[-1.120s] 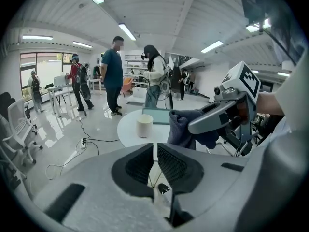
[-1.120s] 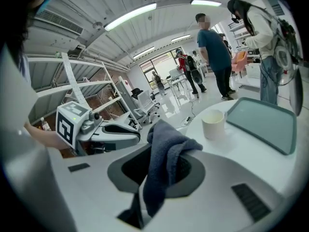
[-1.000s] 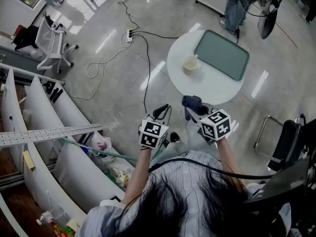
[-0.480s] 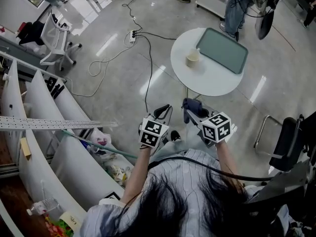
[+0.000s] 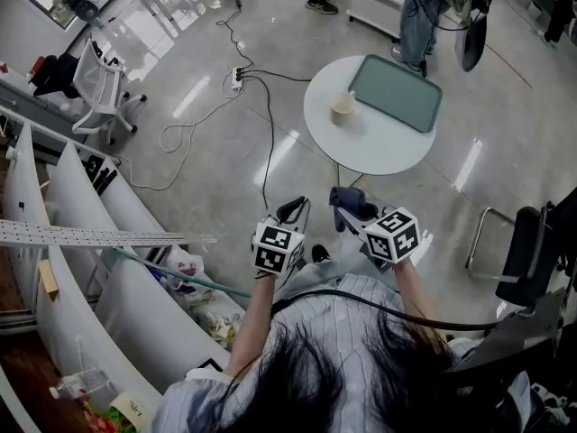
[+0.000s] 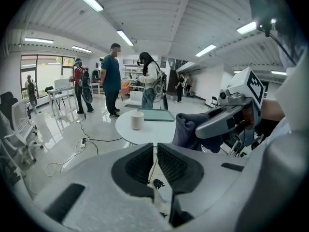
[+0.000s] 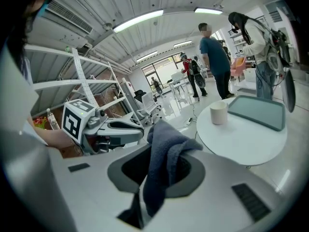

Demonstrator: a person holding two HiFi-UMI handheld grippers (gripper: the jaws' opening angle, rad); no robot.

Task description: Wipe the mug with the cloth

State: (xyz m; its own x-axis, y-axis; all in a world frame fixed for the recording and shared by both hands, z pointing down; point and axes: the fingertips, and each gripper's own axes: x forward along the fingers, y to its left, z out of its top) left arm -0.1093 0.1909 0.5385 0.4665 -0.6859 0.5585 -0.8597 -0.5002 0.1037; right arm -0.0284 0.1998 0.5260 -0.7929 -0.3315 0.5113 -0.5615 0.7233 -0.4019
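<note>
Right claw (image 7: 161, 167) is clamped on the dark blue cloth (image 7: 163, 146), which stands up out of the jaws in a folded hump and hangs down a little below them. The left claw (image 6: 154, 154) has its jaws drawn together with nothing between them. Both are held out in front of the person's chest, side by side and above the floor (image 5: 225, 165), not above the counter (image 5: 374, 156). The mug (image 5: 343, 106) stands upright on that round white counter, well apart from both claws, near the rim and just beside the corner of the green tray (image 5: 397, 93). Neither claw touches it, and the cloth is nowhere near it. So the task looks to be at its very start: the cloth is in hand, which is the only part done. The rest is left — closing in on the counter, steadying or lifting the mug, most likely with the empty left claw, and then rubbing the cloth over it. No view shows whether the mug is dirty or has anything inside.
</note>
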